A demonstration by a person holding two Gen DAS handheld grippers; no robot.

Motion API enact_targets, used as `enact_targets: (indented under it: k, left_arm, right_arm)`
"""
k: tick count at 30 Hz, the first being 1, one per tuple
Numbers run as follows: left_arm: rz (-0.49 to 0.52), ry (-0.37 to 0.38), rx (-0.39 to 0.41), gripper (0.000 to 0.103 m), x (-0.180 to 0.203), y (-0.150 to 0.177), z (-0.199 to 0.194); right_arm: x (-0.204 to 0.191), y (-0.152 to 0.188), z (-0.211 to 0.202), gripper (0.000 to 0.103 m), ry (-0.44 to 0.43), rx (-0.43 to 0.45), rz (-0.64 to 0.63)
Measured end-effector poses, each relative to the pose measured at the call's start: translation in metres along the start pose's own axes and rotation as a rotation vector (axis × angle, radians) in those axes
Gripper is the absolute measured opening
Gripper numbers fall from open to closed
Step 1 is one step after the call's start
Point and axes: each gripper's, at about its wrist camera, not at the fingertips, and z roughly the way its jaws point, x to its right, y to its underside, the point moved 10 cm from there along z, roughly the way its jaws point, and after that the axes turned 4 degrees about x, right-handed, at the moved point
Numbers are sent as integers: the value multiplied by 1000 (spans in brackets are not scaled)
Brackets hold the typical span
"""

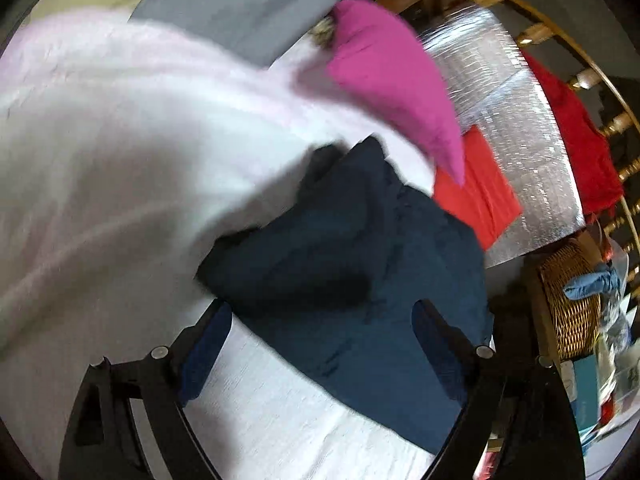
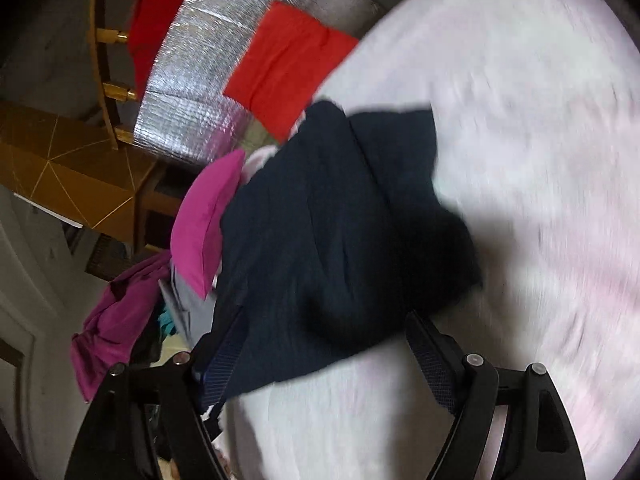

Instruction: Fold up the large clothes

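Item in hand was one navy garment, lying in a loose, partly folded heap on the pale pink blanket that covered the work surface. I judged the fold unfinished: its edges were uneven and one flap stood up in a hump.

Left gripper: jaws stood wide apart, the navy cloth lying between and beneath the fingers, nothing pinched.

Right gripper: jaws likewise spread, set over the near edge of the same garment, empty as far as I could see.

Other stock noted:
- magenta piece, folded, just beside the navy one
- orange-red piece, folded flat, on the silver quilted mat
- grey piece, folded, at the blanket's far edge
- dark red cloth, draped over the wooden railing
- purple garment, crumpled and hanging off the side, not yet folded
- wicker basket, contents unclear

Progress, by my reckoning: several pieces done, the navy one midway, the purple one at least left.
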Motion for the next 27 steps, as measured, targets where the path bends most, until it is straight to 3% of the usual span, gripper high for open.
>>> enact_targets:
  k: [4, 8, 11, 16, 17, 18, 19, 23, 25, 27]
  left_arm:
    - [-109, 40, -126, 92, -16, 15, 19]
    - [-149, 98, -87, 92, -13, 0, 19]
    - [-190, 114, -103, 92, -15, -4, 32]
    - [-204, 130, -49, 90, -15, -19, 39]
    - [-204, 131, -37, 84, -18, -22, 42]
    - [-195, 123, -26, 77, -19, -25, 45]
    - [-179, 113, -21, 66, -19, -27, 46]
    - [-107, 148, 22, 36, 4, -40, 44]
    - [-43, 161, 64, 32, 15, -46, 33]
    - [8, 142, 94, 32, 19, -51, 28]
  right_arm:
    - [14, 11, 16, 83, -6, -19, 78]
    - [20, -1, 33, 83, 31, 15, 73]
    - [24, -13, 45, 83, 33, 47, 89]
    - [24, -31, 57, 83, 54, 98, 96]
    - [22, -34, 61, 77, 69, 105, 81]
    - [18, -38, 65, 63, 84, 106, 62]
    - [17, -38, 70, 58, 97, 98, 42]
    - [-9, -41, 65, 39, 164, 131, -90]
    - [-31, -42, 58, 37, 170, 176, -183]
    - [-36, -40, 56, 37, 167, 185, -190]
